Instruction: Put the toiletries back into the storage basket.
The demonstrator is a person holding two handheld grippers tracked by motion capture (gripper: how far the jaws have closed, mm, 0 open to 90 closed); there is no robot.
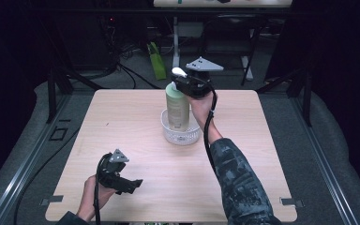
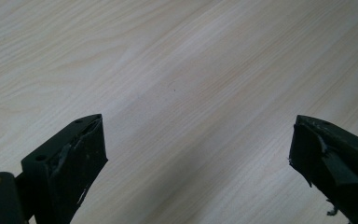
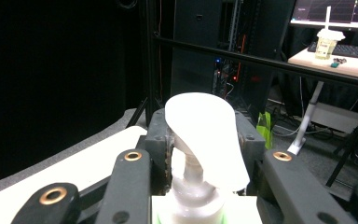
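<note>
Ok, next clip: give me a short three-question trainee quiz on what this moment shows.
1. True or false: the left gripper holds the pump bottle.
2. Where does the base of the bottle sit? A) on the bare table B) inside the white basket C) on the floor
3. Which part of the bottle does the right gripper grip?

Key:
1. False. Its jaws stand wide open over bare table.
2. B. In the high view the bottle stands upright with its base inside the basket rim.
3. The neck, just below the white pump head.
</note>
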